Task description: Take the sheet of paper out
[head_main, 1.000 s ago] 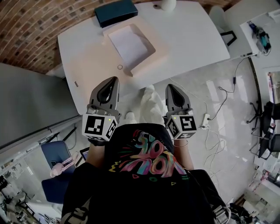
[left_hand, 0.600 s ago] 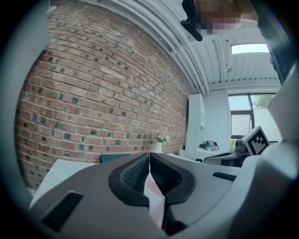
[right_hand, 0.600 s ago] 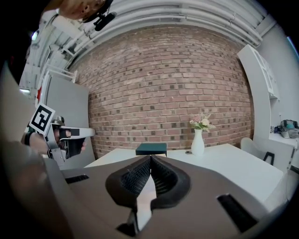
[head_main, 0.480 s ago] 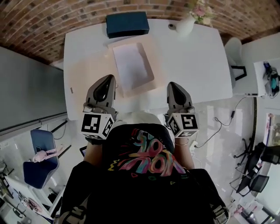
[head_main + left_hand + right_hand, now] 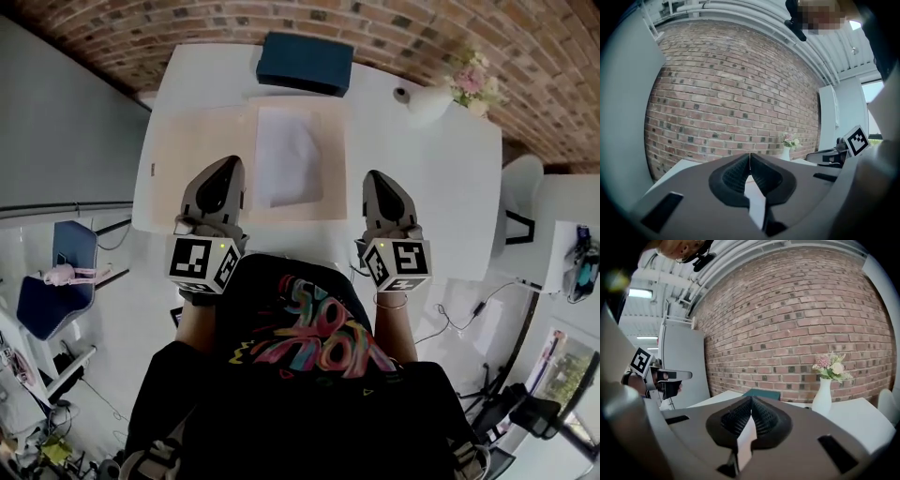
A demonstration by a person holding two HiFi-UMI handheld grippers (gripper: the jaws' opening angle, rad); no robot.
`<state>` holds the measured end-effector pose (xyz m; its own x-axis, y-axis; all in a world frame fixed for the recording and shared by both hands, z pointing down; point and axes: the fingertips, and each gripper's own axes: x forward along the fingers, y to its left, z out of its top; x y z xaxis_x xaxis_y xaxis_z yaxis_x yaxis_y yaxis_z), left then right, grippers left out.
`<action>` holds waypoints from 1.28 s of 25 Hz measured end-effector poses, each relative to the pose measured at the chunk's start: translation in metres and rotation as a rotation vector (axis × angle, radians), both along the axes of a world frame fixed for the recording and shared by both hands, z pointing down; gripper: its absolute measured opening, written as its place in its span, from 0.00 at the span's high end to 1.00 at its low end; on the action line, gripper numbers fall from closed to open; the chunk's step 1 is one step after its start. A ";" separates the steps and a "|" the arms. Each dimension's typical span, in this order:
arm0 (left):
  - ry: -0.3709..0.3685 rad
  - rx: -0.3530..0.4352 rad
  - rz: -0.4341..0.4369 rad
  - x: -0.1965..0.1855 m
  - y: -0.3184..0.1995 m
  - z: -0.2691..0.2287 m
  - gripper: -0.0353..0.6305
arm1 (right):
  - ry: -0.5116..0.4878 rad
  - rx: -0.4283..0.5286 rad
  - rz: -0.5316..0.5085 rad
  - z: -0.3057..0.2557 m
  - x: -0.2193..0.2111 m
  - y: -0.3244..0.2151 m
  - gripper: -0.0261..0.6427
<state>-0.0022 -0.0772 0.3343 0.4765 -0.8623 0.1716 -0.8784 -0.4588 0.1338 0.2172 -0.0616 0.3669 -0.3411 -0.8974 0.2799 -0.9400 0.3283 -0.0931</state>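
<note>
Left tool [image 5: 229, 162] and right tool [image 5: 376, 175] closed, empty, near the sheet of paper [image 5: 289, 156]

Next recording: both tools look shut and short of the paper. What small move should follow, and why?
Probably open the right tool and ease it forward toward the near edge of the sheet of paper. It and the left tool are both shut and empty, while the sheet lies flat, untouched, in the shallow beige box just ahead.
</note>
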 end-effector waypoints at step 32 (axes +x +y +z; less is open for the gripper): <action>0.095 -0.104 0.002 -0.009 -0.054 0.033 0.91 | -0.001 -0.022 -0.059 0.010 -0.027 -0.054 0.93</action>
